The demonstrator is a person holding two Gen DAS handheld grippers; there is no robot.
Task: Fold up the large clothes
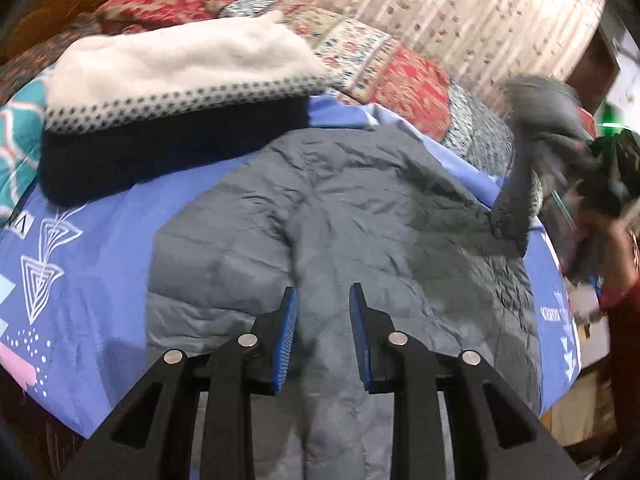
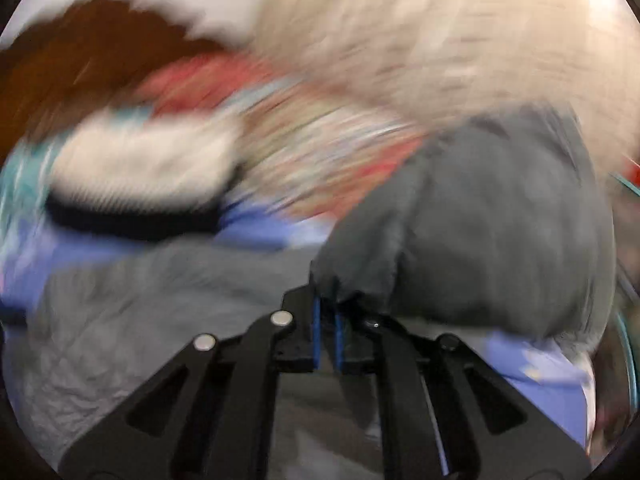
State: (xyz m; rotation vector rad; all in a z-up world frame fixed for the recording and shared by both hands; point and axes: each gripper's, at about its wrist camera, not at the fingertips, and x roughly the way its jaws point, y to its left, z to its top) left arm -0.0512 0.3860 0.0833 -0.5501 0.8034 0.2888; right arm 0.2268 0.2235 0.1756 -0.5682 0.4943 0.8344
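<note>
The left gripper (image 1: 323, 336) hangs with jaws parted and nothing between them, above the grey padded jacket (image 1: 340, 232); the right gripper (image 2: 327, 334) is pinched tight on a lifted fold of that jacket (image 2: 472, 232), raised off the bed's right edge; the jacket's body lies spread on the blue printed sheet (image 1: 96, 248); a white-and-black knit (image 1: 168, 96) sits toward the far left corner.
</note>
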